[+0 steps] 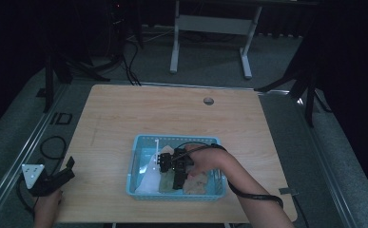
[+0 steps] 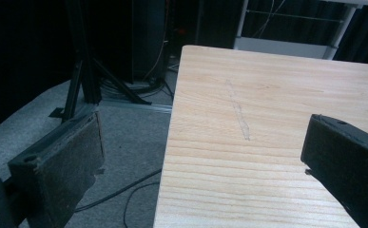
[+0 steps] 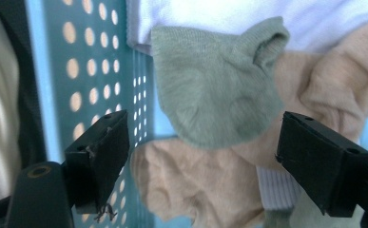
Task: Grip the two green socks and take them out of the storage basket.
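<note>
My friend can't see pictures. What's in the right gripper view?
The right claw hangs open just above a green sock lying on beige socks in a blue basket with round holes. A white cloth lies at the top edge.

A bare wooden table (image 1: 172,114) with a round grommet hole (image 1: 208,100), white desk legs (image 1: 174,47) and floor cables (image 1: 51,147) beyond.

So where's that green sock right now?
The green sock lies in the blue basket, seen in the right gripper view between the open right gripper, resting on beige socks below a white cloth.
</note>
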`<state>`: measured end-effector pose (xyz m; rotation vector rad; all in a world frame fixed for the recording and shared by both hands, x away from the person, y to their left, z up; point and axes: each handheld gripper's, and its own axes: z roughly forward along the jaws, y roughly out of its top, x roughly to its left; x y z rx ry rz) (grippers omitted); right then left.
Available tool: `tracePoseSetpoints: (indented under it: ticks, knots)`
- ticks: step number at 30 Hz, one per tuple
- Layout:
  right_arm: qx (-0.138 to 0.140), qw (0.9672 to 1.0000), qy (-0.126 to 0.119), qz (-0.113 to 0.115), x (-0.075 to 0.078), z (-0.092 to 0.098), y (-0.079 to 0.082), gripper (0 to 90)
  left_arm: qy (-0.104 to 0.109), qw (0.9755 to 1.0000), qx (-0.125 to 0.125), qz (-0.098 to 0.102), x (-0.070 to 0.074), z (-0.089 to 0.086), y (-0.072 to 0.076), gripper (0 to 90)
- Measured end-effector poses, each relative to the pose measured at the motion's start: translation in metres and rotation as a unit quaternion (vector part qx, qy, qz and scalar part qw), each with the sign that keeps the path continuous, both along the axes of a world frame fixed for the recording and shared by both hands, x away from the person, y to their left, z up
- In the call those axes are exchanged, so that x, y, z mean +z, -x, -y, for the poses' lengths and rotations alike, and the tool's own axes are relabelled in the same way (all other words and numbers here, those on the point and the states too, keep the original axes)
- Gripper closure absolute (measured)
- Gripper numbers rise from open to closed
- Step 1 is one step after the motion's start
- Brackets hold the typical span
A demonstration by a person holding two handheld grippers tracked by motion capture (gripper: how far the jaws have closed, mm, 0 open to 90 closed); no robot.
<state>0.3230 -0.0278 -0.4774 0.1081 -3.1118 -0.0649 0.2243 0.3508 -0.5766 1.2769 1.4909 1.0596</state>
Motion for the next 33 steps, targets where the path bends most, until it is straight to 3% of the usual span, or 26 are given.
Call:
tracePoseSetpoints:
  ticks: [11,14,16,20,22,27,29,33]
  knots:
    - [-0.002,0.9999,0.005,0.01,-0.022,-0.01,-0.004,17.9,-0.001,1.0,-0.002,-0.001,0.0,0.0,0.0,0.7]
    - [-0.012,0.9995,0.018,0.022,-0.028,-0.012,-0.008,17.9,-0.001,1.0,-0.002,-0.001,0.0,0.0,0.0,0.7]
    - [-0.014,0.9996,0.022,0.012,-0.032,-0.013,-0.008,17.9,-0.001,1.0,-0.002,-0.001,0.0,0.0,0.0,0.7]
    - [-0.026,0.9984,0.048,0.016,-0.042,-0.016,-0.009,21.8,-0.001,1.0,-0.003,-0.003,0.0,0.0,0.0,0.7]
    - [-0.024,0.9983,0.049,0.02,-0.045,-0.017,-0.009,28.2,-0.002,1.0,-0.003,-0.003,0.0,0.0,0.0,0.7]
    - [-0.019,0.9986,0.035,0.034,-0.034,-0.016,-0.007,63.6,-0.003,1.0,-0.003,-0.003,0.0,0.0,0.0,0.7]
    - [-0.014,0.9989,0.03,0.034,-0.027,-0.015,-0.007,73.8,-0.002,1.0,-0.002,-0.004,0.0,0.0,0.0,0.7]
    - [-0.003,0.9993,0.025,0.029,-0.012,-0.015,-0.003,80.9,-0.003,1.0,-0.002,-0.004,0.0,0.0,0.0,0.7]
